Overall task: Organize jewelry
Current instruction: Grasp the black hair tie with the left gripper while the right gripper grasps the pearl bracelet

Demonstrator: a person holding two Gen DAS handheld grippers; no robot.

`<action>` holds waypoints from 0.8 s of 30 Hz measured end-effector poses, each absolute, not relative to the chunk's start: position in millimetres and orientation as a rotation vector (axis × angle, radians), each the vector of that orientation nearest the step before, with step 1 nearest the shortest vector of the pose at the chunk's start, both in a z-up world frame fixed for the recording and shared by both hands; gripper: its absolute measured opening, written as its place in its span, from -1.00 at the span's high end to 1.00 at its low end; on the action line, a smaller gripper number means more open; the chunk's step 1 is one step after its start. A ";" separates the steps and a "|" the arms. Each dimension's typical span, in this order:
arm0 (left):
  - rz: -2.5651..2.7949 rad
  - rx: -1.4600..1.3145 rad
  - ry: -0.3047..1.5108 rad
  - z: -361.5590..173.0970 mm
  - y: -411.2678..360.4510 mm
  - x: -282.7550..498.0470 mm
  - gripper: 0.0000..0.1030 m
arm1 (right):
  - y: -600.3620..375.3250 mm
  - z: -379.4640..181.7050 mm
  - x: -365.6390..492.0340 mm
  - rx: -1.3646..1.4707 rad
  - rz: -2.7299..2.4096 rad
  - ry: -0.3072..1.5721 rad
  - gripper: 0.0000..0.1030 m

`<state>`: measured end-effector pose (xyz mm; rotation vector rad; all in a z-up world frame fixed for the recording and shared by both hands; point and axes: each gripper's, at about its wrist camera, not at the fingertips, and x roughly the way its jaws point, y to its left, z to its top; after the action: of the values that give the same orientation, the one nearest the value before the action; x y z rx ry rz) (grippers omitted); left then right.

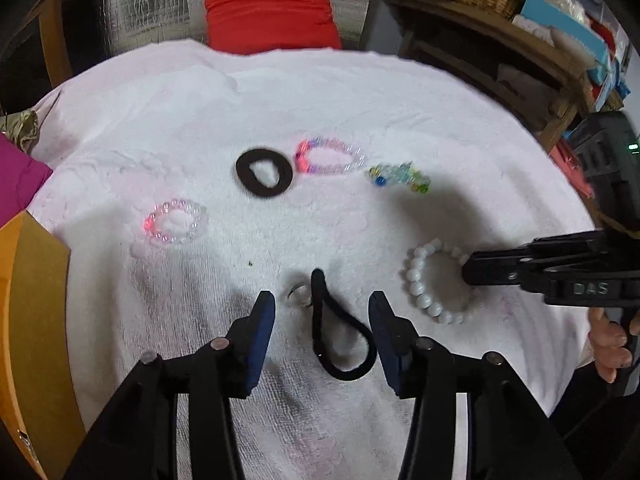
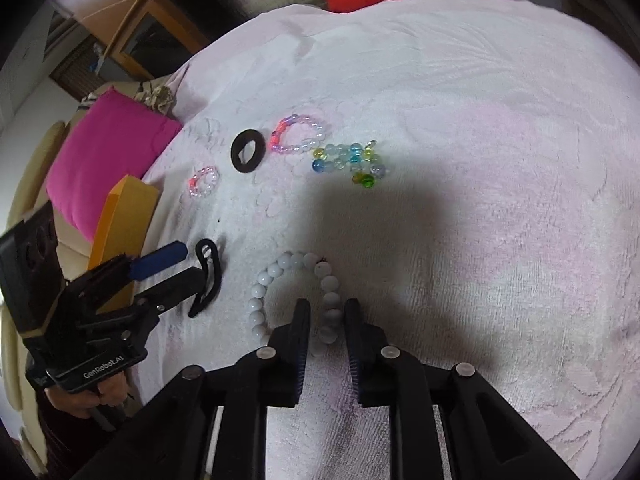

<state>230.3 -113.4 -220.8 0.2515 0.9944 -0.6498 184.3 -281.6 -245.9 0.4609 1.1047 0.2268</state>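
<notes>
Jaws of left gripper [image 1: 322, 304] stood spread, straddling one thin black hair tie [image 1: 340, 336] on the white towel [image 1: 400, 100]. Right gripper [image 2: 328, 312] had its jaws narrowed around one strand of the white bead bracket [image 2: 296, 292]; firm pinch could not be confirmed. Counted four bead bracelets and two black ties. A small ring-like item [image 1: 298, 294] beside the thin tie was too blurred to identify.

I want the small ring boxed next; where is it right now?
In the left wrist view, the ring lies on the towel between the left claw's open fingers, touching the thin black hair tie.
</notes>
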 end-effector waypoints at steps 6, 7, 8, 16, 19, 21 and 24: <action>-0.679 0.248 1.025 -231.7 -117.5 230.7 0.51 | -263.2 -241.0 179.6 0.294 0.226 1.065 0.76; -0.690 0.229 1.029 -230.6 -117.3 231.3 0.65 | -261.6 -240.0 179.3 0.288 0.226 1.061 0.77; -0.689 0.218 1.027 -229.5 -116.6 231.5 0.72 | -260.7 -238.5 178.9 0.286 0.230 1.054 0.79; -0.676 0.174 0.958 -208.1 -104.9 222.5 0.86 | -263.7 -216.2 172.2 0.273 0.221 0.952 0.79; -0.676 0.156 0.947 -204.6 -98.4 217.5 0.86 | -267.9 -215.0 170.9 0.293 0.202 0.946 0.79; -0.676 0.152 0.939 -202.6 -94.9 215.1 0.87 | -270.1 -213.2 169.6 0.308 0.204 0.937 0.79; -0.666 0.136 0.918 -196.4 -88.7 212.4 0.87 | -273.6 -206.4 165.7 0.330 0.200 0.909 0.79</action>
<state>212.4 -88.7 -196.4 0.1359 0.9175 -0.6665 165.7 -273.6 -206.4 0.3298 0.9089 0.2002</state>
